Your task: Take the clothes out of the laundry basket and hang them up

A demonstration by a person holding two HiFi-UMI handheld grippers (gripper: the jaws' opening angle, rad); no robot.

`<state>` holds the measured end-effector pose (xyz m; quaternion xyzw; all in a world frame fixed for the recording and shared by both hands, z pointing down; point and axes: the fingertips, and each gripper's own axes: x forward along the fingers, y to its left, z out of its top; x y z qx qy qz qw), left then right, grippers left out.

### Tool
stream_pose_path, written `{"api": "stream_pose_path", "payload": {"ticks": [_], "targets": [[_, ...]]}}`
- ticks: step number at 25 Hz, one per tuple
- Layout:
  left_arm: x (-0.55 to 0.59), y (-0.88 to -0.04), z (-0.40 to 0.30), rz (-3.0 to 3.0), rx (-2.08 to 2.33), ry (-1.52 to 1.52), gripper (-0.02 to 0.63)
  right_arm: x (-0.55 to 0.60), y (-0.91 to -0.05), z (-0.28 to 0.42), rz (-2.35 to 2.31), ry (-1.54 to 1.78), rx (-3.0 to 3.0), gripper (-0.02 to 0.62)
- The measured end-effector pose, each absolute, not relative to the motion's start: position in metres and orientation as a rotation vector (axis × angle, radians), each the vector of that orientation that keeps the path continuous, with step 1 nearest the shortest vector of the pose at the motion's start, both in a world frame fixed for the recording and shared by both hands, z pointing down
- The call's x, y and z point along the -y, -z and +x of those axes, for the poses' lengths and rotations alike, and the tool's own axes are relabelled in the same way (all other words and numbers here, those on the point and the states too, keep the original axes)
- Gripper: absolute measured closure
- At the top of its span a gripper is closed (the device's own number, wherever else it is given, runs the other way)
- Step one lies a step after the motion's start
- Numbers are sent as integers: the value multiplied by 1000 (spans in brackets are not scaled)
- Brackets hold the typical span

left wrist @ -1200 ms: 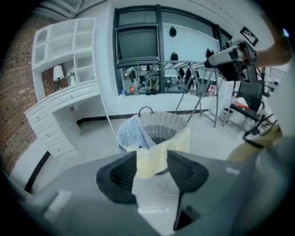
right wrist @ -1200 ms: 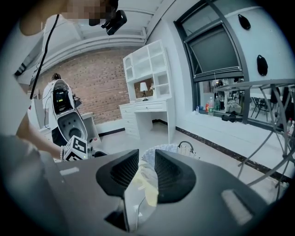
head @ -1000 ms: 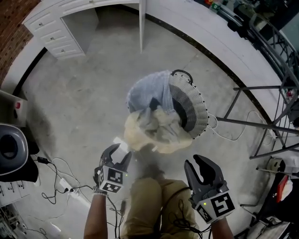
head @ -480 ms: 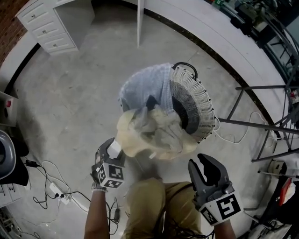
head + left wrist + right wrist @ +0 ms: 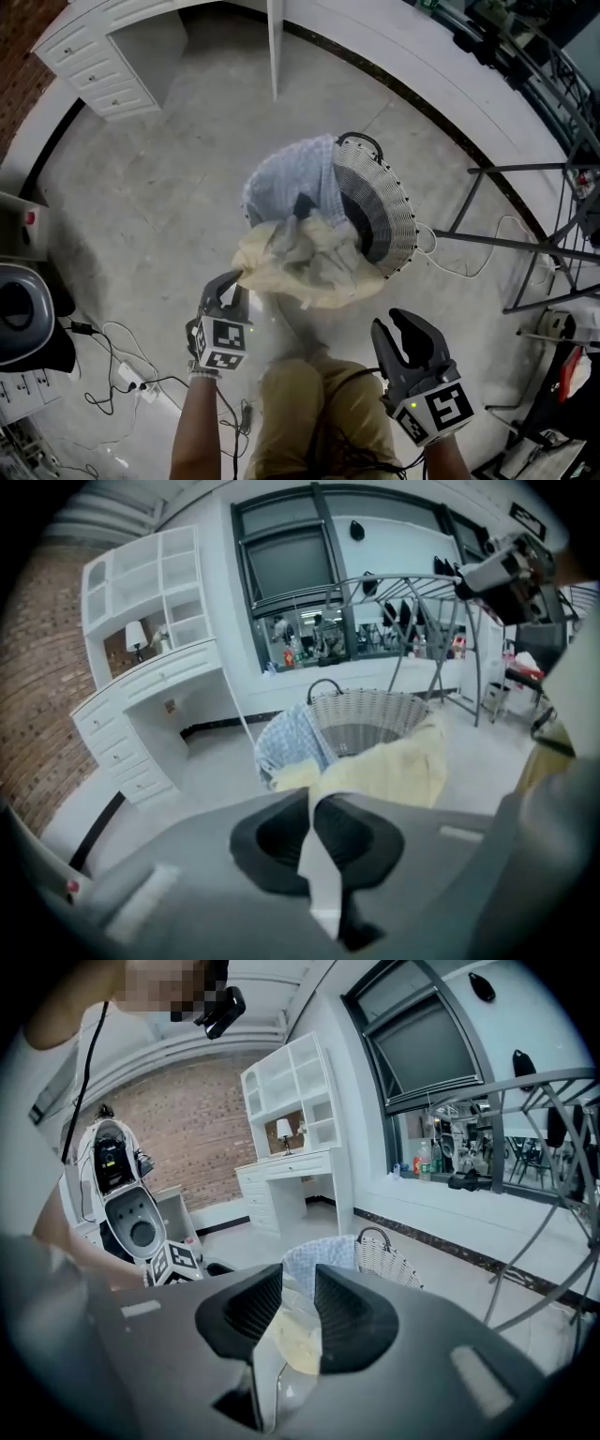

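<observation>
Pinching the near edge of the pale yellow garment [image 5: 305, 274], the left gripper [image 5: 229, 287] has just closed its jaws on the cloth, left of lower centre in the head view. The garment spills over the wicker laundry basket [image 5: 382, 214] at centre (a blue checked cloth [image 5: 286, 183] drapes its left rim). The right gripper [image 5: 411, 330], lower right, stands half open, empty.

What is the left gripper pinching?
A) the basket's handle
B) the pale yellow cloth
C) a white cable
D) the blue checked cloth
B: the left gripper has just closed its jaws on the edge of the pale yellow cloth spilling from the wicker laundry basket.
</observation>
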<state>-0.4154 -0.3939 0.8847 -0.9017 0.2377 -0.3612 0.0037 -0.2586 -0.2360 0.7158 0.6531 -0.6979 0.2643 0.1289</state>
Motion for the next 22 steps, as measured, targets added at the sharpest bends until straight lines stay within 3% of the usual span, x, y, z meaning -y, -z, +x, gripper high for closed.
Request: {"api": "stream_pose_path", "payload": {"ticks": [22], "targets": [[355,-543,-309,-2761,-452,1122,601,204,-528,-282,1957,-745,2035,500]]}}
